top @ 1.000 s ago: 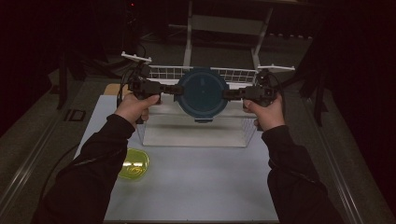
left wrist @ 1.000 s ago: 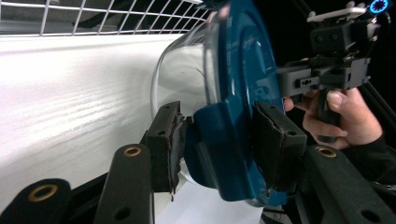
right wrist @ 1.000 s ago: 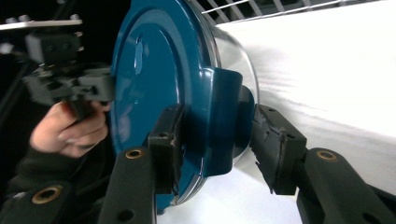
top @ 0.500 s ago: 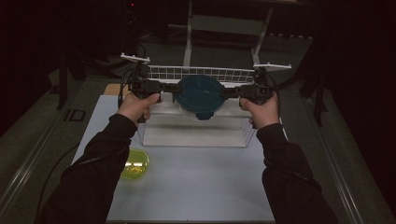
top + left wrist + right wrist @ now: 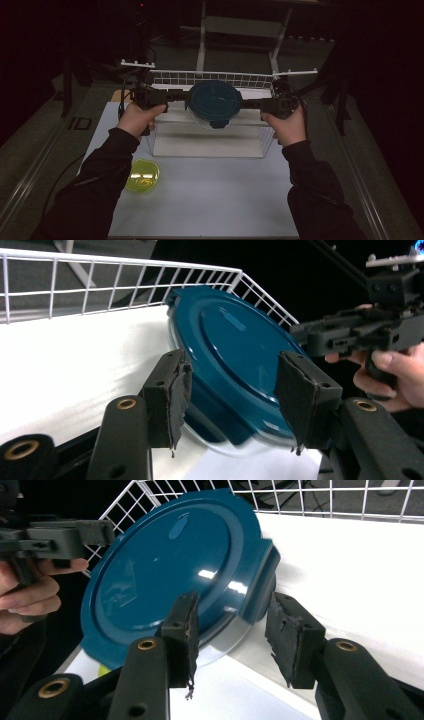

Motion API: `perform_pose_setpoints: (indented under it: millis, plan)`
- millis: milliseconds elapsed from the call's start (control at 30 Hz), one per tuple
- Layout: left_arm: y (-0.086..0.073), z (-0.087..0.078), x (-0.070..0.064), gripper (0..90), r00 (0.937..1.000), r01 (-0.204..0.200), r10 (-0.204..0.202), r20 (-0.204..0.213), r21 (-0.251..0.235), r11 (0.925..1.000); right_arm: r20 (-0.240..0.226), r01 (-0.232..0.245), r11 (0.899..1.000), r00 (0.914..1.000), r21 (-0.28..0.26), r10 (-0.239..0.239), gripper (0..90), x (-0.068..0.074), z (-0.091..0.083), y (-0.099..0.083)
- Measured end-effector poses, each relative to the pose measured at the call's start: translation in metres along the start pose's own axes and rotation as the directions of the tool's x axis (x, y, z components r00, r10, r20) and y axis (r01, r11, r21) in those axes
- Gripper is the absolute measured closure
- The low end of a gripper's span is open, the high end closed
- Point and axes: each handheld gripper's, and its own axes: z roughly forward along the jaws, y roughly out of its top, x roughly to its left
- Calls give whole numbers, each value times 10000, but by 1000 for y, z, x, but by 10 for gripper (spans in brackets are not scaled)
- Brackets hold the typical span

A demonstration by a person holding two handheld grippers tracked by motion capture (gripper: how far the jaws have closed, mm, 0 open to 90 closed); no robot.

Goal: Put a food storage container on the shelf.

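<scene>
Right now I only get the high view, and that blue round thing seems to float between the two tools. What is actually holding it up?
Observer: In the left gripper view, the left gripper has the rim of the blue-lidded container between its two padded jaws.
Operator: And the other side?
Observer: Much the same. The right gripper has its jaws on either side of a latch flap on the lid.
Operator: Is it only a lid, then?
Observer: No, a clear bowl hangs beneath it.
</scene>
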Motion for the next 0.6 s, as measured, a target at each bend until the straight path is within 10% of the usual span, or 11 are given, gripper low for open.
perform_pose_setpoints:
  millis: [333,600]
  plan:
    - [-27,-15,-22,319,9949,-964,968,295,-160,9952,-1025,675,9968,9922,-436,-717,620,26,-17,-27]
    - [-64,-24,-30,47,9860,-1640,1626,-364,-377,9857,-1505,1191,9928,9813,-125,-1196,895,47,-15,-58]
